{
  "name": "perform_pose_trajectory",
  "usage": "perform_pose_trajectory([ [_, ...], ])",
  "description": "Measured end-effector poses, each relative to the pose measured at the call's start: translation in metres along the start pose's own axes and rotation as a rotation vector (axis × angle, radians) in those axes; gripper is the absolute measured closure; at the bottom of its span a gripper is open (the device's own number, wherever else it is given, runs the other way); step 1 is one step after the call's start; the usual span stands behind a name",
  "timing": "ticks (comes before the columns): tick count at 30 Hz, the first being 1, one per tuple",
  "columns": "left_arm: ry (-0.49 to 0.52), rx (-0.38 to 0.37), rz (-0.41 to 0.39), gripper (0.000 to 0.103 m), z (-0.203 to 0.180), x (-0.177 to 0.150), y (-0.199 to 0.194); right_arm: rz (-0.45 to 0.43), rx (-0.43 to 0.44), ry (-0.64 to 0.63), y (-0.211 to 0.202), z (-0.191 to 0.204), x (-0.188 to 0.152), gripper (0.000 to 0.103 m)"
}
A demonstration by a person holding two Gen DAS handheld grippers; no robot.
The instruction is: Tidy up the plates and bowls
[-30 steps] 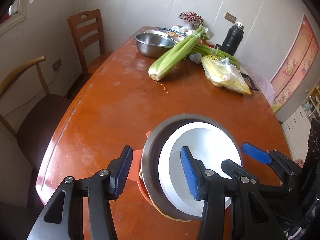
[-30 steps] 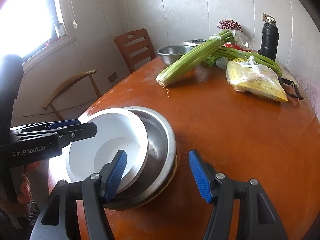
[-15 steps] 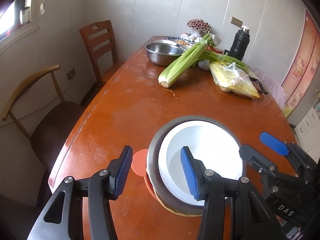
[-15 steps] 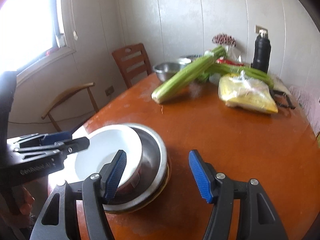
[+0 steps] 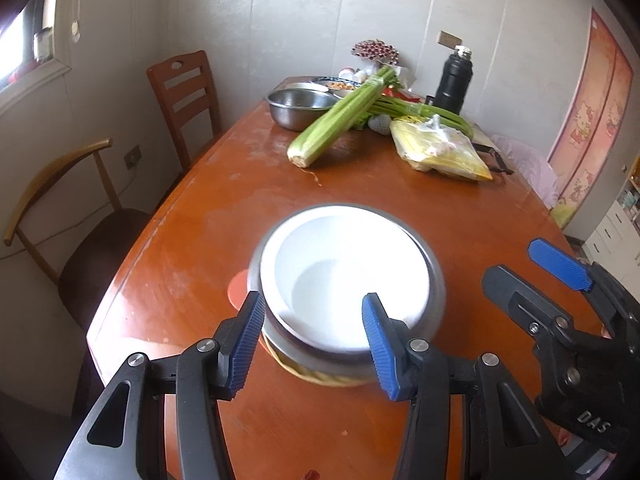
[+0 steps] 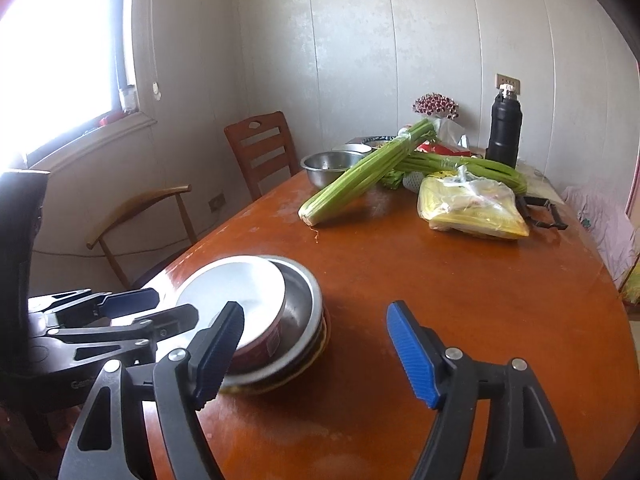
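A white bowl [image 5: 344,276] rests inside a steel bowl [image 5: 435,270], stacked on an orange plate [image 5: 236,292] and a yellowish dish [image 5: 320,378] near the table's front end. My left gripper [image 5: 312,346] hovers open just short of the stack's near rim, and its pads touch nothing. In the right wrist view the same white bowl [image 6: 236,292] leans in the steel bowl [image 6: 304,300]. My right gripper [image 6: 316,352] is beside the stack, its jaws opening with nothing between them. Each gripper shows in the other's view: the right gripper [image 5: 560,292], the left gripper [image 6: 132,308].
At the far end of the brown table [image 5: 400,200] lie celery [image 5: 340,120], another steel bowl [image 5: 300,106], a yellow bag [image 5: 440,152] and a black flask [image 5: 454,80]. Two chairs [image 5: 184,96] [image 5: 60,184] stand along the left edge.
Both grippers have drawn back from the stack and the right one has risen a little. The right jaws have spread wider. The white bowl stays in the steel bowl.
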State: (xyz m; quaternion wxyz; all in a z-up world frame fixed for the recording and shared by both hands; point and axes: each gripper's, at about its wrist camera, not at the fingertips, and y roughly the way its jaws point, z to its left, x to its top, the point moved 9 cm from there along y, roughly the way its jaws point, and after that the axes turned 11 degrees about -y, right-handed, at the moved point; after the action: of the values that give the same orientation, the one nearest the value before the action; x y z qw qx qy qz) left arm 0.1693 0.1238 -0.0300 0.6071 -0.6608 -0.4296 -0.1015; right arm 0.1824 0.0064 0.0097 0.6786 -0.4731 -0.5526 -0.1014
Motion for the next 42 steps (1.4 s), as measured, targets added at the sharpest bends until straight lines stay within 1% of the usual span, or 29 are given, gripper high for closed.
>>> perform_pose_trajectory([
  [4, 0.005, -0.006, -0.016, 0.051, -0.004, -0.009, -0.010, -0.011, -0.021, -0.025, -0.019, 0.003, -0.008, 0.025],
  [10, 0.021, -0.019, -0.018, 0.051, -0.013, -0.026, -0.023, -0.015, -0.051, -0.038, -0.041, 0.003, -0.022, 0.024],
  [12, 0.014, -0.018, -0.027, 0.051, -0.014, -0.032, -0.027, -0.015, -0.057, -0.038, -0.048, 0.004, -0.027, 0.024],
  [18, -0.004, -0.031, -0.014, 0.050, -0.015, -0.051, -0.031, -0.006, -0.064, -0.033, -0.062, 0.007, -0.044, 0.023],
  [21, -0.016, -0.012, -0.027, 0.050, -0.011, -0.059, -0.033, 0.013, -0.080, -0.036, -0.063, 0.006, -0.055, 0.022],
  [27, 0.002, -0.037, 0.017, 0.050, -0.019, -0.081, -0.027, 0.067, -0.093, -0.006, -0.059, 0.004, -0.082, 0.022],
  [30, 0.007, -0.032, 0.027, 0.050, -0.021, -0.086, -0.024, 0.069, -0.093, 0.013, -0.060, 0.003, -0.090, 0.022],
  [36, 0.013, -0.017, 0.036, 0.050, -0.019, -0.091, -0.020, 0.083, -0.094, 0.041, -0.059, -0.003, -0.101, 0.021],
  [42, 0.016, -0.010, 0.030, 0.050, -0.017, -0.092, -0.021, 0.095, -0.086, 0.027, -0.057, 0.003, -0.103, 0.021],
])
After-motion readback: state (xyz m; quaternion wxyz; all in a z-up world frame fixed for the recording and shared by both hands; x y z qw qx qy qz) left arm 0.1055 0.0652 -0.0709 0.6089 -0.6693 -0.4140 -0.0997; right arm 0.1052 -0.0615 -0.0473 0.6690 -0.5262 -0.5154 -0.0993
